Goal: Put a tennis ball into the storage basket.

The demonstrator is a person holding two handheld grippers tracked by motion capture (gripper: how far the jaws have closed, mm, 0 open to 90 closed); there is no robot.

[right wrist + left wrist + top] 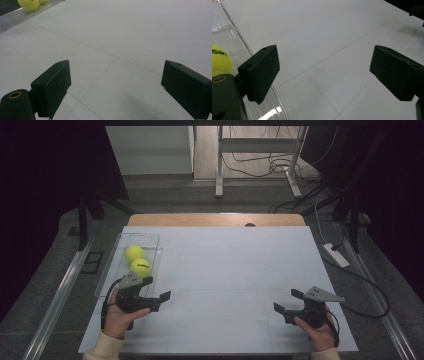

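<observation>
Two yellow tennis balls, one at the back [134,252] and one nearer [141,267], lie in a clear plastic tray [150,240] at the table's left. My left gripper [156,288] rests just in front of the tray, open, with nothing between its jaws. In the left gripper view the nearer ball [219,61] and the tray's rim [239,40] sit at the left, behind the left jaw. My right gripper [288,301] stands open and empty near the front right of the white table [225,265]. The right gripper view has the balls [30,3] far off at top left.
The white tabletop has thin seam lines and a wooden strip [215,219] along its far edge. A white power strip [336,254] and cables lie on the floor to the right. Metal rails run along both sides of the table.
</observation>
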